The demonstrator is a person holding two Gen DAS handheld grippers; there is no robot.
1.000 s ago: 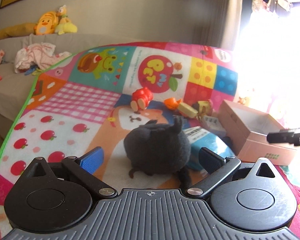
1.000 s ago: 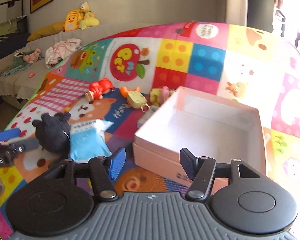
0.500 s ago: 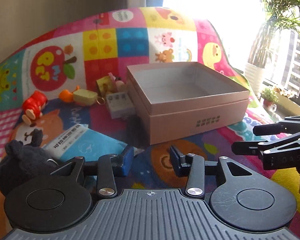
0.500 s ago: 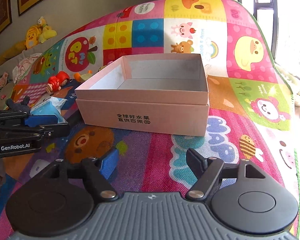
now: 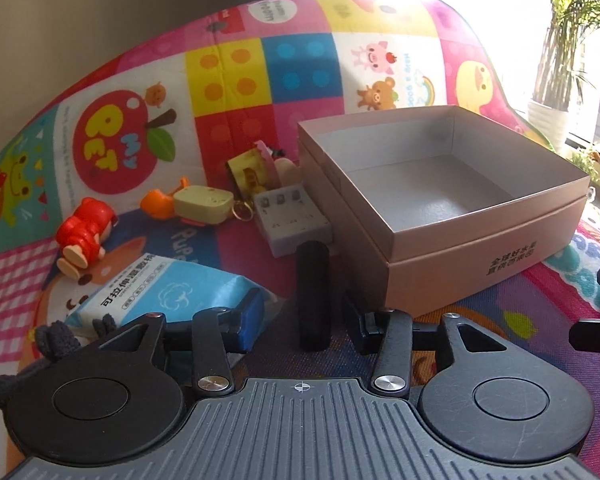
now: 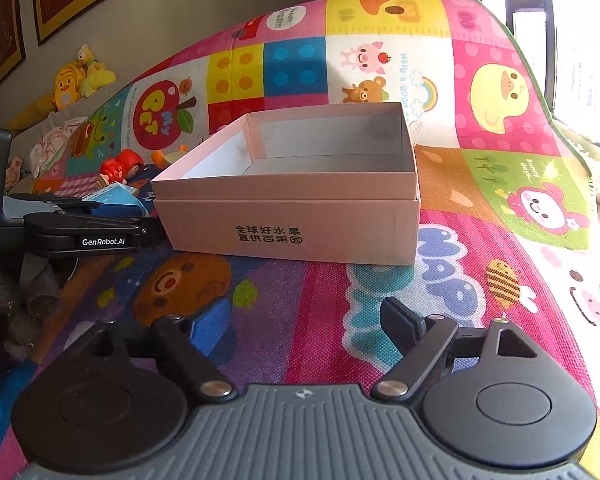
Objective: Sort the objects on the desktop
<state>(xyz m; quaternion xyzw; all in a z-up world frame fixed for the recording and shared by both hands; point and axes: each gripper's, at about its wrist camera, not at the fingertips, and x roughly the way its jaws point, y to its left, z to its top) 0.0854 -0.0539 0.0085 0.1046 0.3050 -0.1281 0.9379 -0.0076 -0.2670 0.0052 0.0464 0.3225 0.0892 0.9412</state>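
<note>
An empty pink cardboard box [image 5: 480, 240] stands open on the colourful play mat [image 5: 268, 64]; it also shows in the right wrist view [image 6: 292, 216]. A black cylinder [image 5: 313, 296] lies on the mat between the fingers of my open left gripper [image 5: 300, 320], not gripped. Left of the box lie a grey block [image 5: 290, 220], a yellow keychain toy [image 5: 202, 202], a red toy figure [image 5: 84, 236], a blue tissue pack [image 5: 160, 292] and a black plush [image 5: 56, 344]. My right gripper [image 6: 304, 328] is open and empty, in front of the box.
The left gripper shows at the left of the right wrist view [image 6: 80, 232]. A small yellow and pink toy [image 5: 256, 168] sits by the box's far left corner. A sofa with yellow plush toys [image 6: 76, 84] is beyond the mat. A window with plants is at the right.
My left gripper swung right from the black plush toward the box, then came over the black cylinder. My right gripper moved right and back, so the box now faces it front on.
</note>
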